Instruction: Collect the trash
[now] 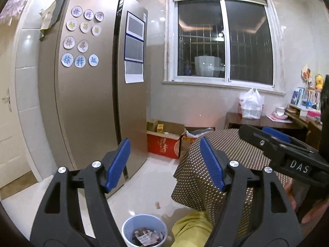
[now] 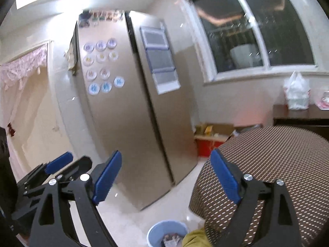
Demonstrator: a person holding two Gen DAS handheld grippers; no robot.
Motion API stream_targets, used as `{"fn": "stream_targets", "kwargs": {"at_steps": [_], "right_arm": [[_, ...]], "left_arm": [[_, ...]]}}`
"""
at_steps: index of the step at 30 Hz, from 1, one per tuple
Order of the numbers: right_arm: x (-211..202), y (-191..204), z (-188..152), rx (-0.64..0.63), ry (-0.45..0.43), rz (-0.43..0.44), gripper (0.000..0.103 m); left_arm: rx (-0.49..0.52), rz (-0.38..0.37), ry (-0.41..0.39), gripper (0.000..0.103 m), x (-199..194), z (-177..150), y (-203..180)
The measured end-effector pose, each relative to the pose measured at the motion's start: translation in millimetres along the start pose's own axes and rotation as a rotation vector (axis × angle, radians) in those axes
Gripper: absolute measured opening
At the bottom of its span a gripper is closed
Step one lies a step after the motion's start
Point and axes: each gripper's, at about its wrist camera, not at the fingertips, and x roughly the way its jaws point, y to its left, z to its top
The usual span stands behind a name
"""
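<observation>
Trash, one small scrap, lies on the floor beyond the bin. It looks light and thin; pinch its edge. Both grippers, left and right, have fingers wide apart, holding nothing.

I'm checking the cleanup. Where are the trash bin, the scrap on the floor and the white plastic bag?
trash bin (image 1: 125,225): left wrist view, its rim.
scrap on the floor (image 1: 157,205): left wrist view, its middle.
white plastic bag (image 1: 251,103): left wrist view, its body.

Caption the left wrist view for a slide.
Left tool open and empty above a blue trash bin holding wrappers, facing the refrigerator.
</observation>
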Motion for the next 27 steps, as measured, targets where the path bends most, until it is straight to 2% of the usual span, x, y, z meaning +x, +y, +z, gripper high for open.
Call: {"fn": "stream_targets", "kwargs": {"at_steps": [6,14,27], "right_arm": [[-38.0,0.6,1.1,-0.021,-0.087,-0.038,0.088],[-71.8,10.4,-13.6,-0.054,-0.13,-0.102,0.09],[-91.3,35.0,-51.1,-0.086,-0.078,-0.153,0.09]], "left_arm": [[-0.007,-0.045,-0.065,0.072,-30.8,4.0,-16.0],[-0.003,-0.047,-0.083,0.075,-56.5,-5.3,-25.2],[-0.039,-0.025,0.014,0.079,-72.6,-37.2,-7.1]]}}
